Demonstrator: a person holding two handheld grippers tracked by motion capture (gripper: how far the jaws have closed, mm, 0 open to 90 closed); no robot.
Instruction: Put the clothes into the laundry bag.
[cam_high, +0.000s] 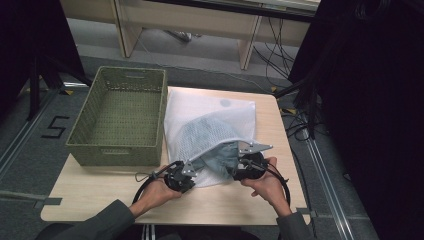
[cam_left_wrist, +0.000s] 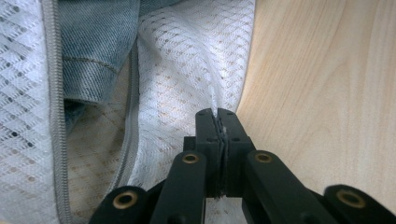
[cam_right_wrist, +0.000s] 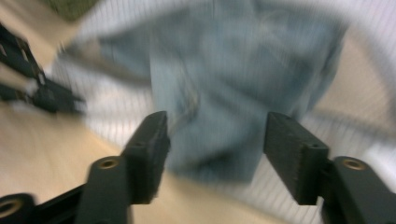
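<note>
A white mesh laundry bag (cam_high: 210, 117) lies on the wooden table (cam_high: 250, 200) with a blue denim garment (cam_high: 222, 157) sticking out of its open near end. My left gripper (cam_high: 186, 176) is shut on the bag's lower mesh edge (cam_left_wrist: 217, 100), next to the zipper (cam_left_wrist: 128, 140). My right gripper (cam_high: 245, 167) is open, its jaws (cam_right_wrist: 219, 140) spread in front of the denim (cam_right_wrist: 243, 84) without touching it. That view is blurred by motion. The left gripper (cam_right_wrist: 42, 88) also appears at its far left.
An empty green woven basket (cam_high: 120, 116) stands on the table's left half, right beside the bag. Bare wood lies in front of both hands. Desks and cables are on the floor beyond, with dark curtains at both sides.
</note>
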